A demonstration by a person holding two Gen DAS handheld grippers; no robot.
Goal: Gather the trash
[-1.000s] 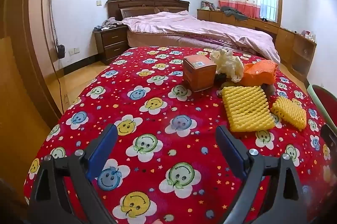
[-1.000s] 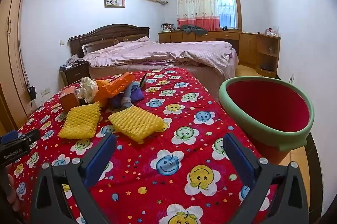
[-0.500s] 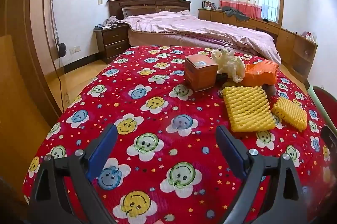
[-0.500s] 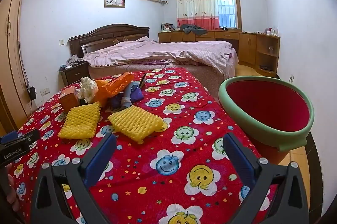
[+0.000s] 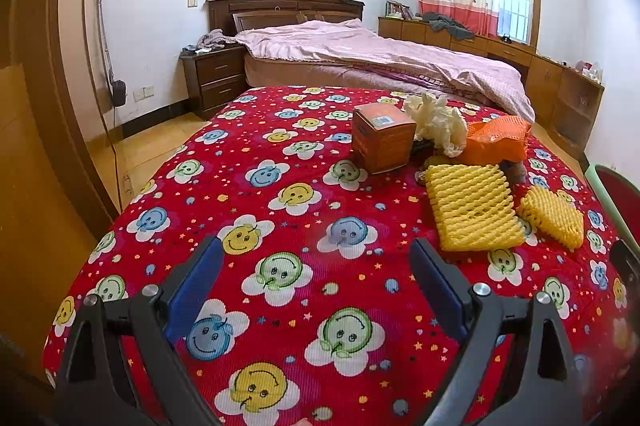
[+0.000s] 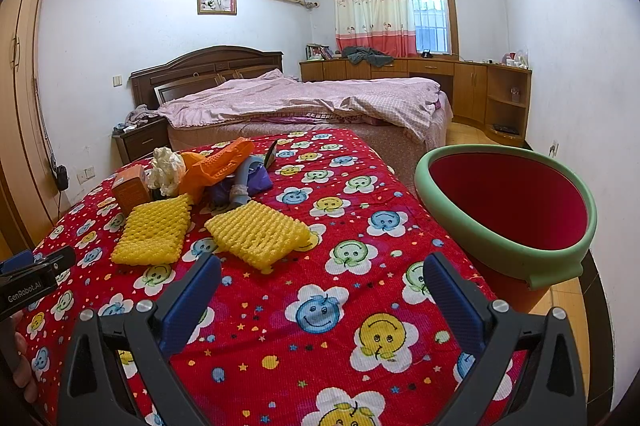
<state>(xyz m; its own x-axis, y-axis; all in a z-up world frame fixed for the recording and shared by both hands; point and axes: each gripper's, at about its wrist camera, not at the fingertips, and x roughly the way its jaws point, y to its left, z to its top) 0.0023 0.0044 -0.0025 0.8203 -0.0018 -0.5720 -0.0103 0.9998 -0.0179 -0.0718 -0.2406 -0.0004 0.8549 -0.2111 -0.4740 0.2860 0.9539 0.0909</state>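
Left gripper (image 5: 314, 272) has crept nearer the orange box (image 5: 383, 138), jaws wide, empty. Right gripper (image 6: 322, 286) unchanged, wide, empty, well short of it.

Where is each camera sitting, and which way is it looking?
Left wrist: on the left gripper, open, facing across the red smiley cloth to the orange box; only its own fingers show.
Right wrist: on the right gripper, open, facing the yellow foam nets and red bin; the left gripper and a hand peek in.
Both share the trash pile, bed and bin.
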